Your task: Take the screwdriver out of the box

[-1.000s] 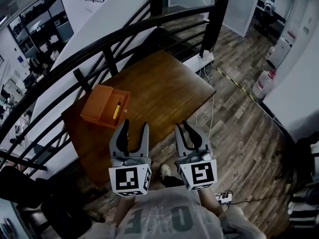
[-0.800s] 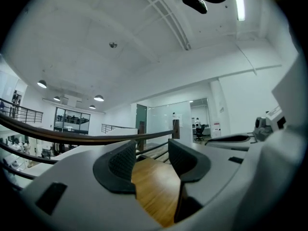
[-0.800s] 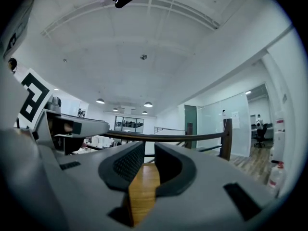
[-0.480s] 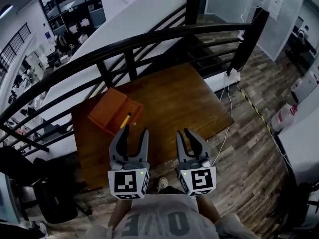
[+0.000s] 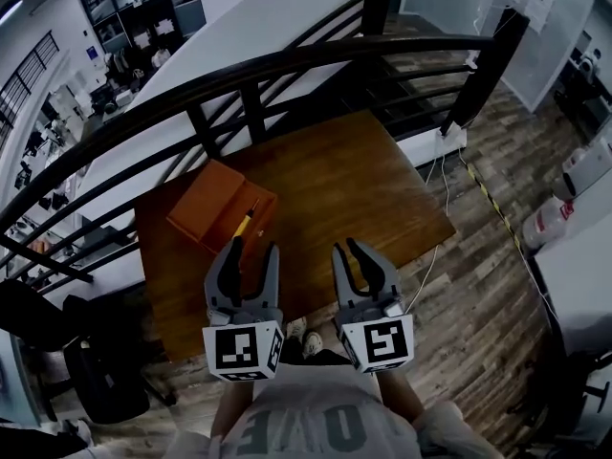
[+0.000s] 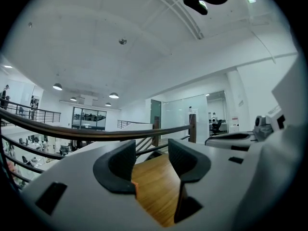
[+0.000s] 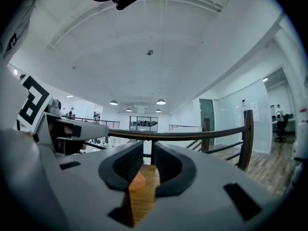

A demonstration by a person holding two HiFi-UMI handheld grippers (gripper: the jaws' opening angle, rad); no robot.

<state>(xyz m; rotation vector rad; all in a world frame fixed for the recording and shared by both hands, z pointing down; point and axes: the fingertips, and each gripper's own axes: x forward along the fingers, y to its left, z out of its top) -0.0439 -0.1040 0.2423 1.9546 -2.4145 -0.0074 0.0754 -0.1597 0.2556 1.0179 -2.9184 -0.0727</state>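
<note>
One wooden desk (image 5: 335, 185). One orange box (image 5: 204, 204), open, toward the desk's left side. Two grippers over the near edge: left gripper (image 5: 253, 254) jaws apart, empty; right gripper (image 5: 350, 252) jaws narrowly apart, empty. One screwdriver (image 5: 246, 222), slim, yellow, lying inside the box.

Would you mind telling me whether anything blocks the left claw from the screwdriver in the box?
Nothing visible does: the orange box lies open, the yellow screwdriver is exposed inside, and the open left claw hovers just short of it.
</note>
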